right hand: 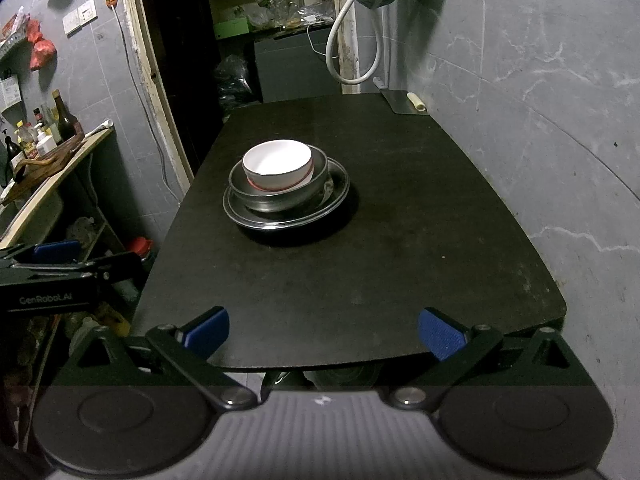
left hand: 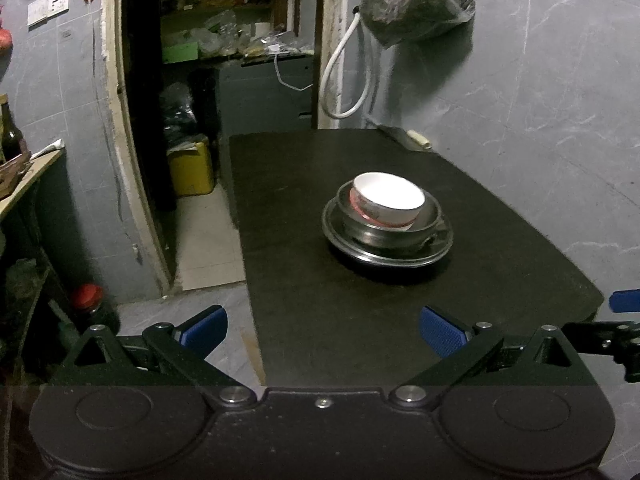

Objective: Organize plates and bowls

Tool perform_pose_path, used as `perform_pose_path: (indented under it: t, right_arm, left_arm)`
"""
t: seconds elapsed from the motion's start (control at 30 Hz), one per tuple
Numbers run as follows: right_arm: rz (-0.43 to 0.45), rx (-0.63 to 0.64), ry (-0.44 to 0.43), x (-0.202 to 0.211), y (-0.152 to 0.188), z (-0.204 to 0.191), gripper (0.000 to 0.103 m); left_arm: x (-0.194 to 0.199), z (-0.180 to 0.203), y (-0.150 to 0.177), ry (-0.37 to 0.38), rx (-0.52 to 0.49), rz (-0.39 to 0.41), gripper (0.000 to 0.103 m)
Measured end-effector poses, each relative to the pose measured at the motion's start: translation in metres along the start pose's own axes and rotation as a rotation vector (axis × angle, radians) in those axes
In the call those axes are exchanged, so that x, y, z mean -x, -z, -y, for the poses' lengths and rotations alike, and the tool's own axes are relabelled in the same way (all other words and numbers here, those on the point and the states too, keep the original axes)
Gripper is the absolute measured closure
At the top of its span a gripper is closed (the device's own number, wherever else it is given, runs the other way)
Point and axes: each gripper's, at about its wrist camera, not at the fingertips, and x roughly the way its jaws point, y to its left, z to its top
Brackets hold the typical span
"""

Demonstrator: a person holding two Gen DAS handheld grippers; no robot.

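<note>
Bowls are nested mid-table (right hand: 360, 280): a white bowl (right hand: 277, 163), tilted, sits in a steel bowl (right hand: 280, 196) on stacked plates (right hand: 280, 218). Ceramic is fragile; steel is slippery, probably light. Grip by the rims. Left gripper (left hand: 323, 326) and right gripper (right hand: 323, 326) are wide open, empty, at the near edge. A cleaver (right hand: 402, 101) lies far off; nothing obstructs.

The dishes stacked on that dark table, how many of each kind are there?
White bowl: 1
Metal bowl: 1
Metal plate: at least 1; its rim looks doubled, so a second plate may sit beneath
Total: 3 dishes clearly seen, all in one stack
</note>
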Motion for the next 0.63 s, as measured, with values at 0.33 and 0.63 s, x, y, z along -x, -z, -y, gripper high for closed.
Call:
perform_pose_path:
  t: [0.33,0.63]
  right_arm:
    - [-0.007,-0.003,0.006,-0.0043,-0.0023,0.0003,0.000]
    - [-0.014,-0.007,0.010,-0.0078,-0.0037,-0.0005,0.000]
  left_arm:
    - [-0.0038,-0.0064,-0.0029,-0.001,0.011,-0.009,0.001]
    - [-0.0066,-0.0093,-0.0052,0.005,0.006,-0.016,0.001]
